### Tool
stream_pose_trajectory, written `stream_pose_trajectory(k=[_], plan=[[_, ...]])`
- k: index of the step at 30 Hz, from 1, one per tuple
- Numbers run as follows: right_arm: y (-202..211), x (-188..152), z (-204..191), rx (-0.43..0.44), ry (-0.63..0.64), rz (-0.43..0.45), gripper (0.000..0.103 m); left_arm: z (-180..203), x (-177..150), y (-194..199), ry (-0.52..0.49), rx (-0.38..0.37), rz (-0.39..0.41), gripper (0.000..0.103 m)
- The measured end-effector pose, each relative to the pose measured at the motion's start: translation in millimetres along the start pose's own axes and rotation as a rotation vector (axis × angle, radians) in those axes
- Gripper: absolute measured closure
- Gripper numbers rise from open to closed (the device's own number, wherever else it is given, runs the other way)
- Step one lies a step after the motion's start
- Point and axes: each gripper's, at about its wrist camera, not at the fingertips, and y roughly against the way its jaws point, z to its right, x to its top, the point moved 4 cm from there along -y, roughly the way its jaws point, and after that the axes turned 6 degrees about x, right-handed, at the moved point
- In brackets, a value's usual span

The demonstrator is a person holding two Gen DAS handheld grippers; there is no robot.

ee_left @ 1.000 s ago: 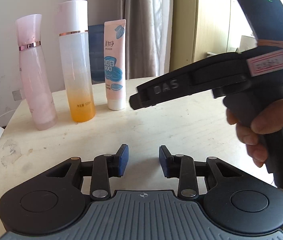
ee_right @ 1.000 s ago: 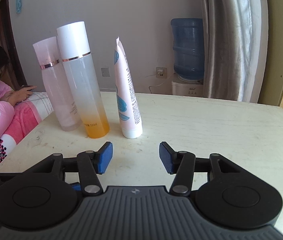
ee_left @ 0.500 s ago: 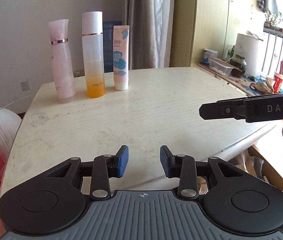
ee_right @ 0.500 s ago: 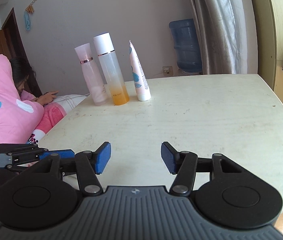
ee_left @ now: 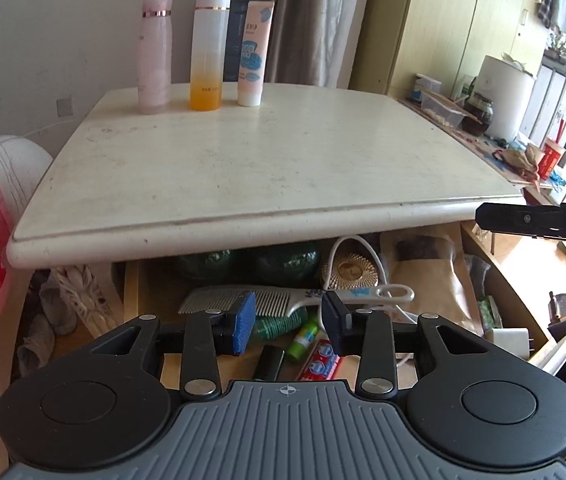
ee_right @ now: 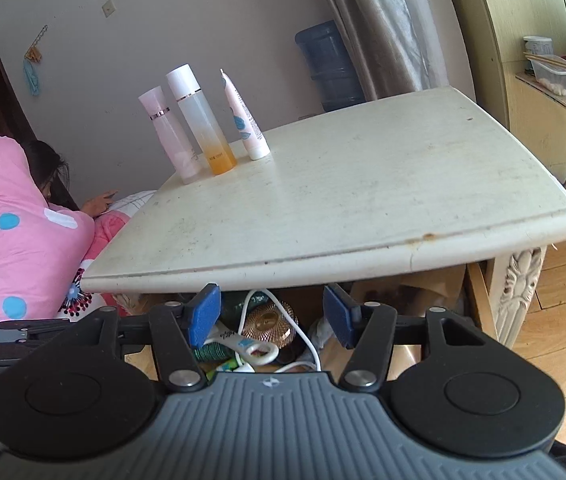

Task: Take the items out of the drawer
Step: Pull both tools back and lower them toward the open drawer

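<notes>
In the left wrist view we hold the left gripper (ee_left: 287, 326) over the open drawer (ee_left: 133, 292) under the table (ee_left: 243, 168); its jaws have just been opening, stand narrowly apart and grip nothing, with a comb (ee_left: 275, 300), a green tube (ee_left: 303, 338) and a white cable (ee_left: 363, 252) lying below. In the right wrist view our right gripper (ee_right: 271, 314) has also just been opening, moderately wide and empty, above the drawer's round gold case (ee_right: 269, 324), while three bottles (ee_right: 203, 124) stand at the table's far edge.

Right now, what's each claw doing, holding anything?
Left claw: open, holding nothing, jaws just been opening.
Right claw: open, holding nothing, jaws just been opening.
</notes>
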Motion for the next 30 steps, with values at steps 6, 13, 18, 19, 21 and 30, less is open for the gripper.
stream_pose_trajectory(k=[6, 13, 18, 19, 21, 30], plan=[[15, -36, 3, 0.006, -0.058, -0.036, 0.043, 6, -15, -19, 0.018, 0.017, -0.078, 0.059], [11, -63, 6, 0.048, -0.119, -0.064, 0.042, 14, -24, -42, -0.001, 0.055, -0.151, 0.040], [6, -75, 9, 0.073, -0.140, -0.071, 0.041, 17, -32, -46, -0.015, 0.098, -0.191, 0.030], [5, -78, 12, 0.077, -0.152, -0.071, 0.041, 18, -34, -45, -0.017, 0.108, -0.196, 0.028], [6, -81, 17, 0.085, -0.170, -0.065, 0.041, 21, -35, -44, -0.025, 0.124, -0.201, 0.024], [21, -80, 42, 0.069, -0.203, -0.022, 0.037, 27, -38, -41, -0.058, 0.174, -0.215, 0.010]])
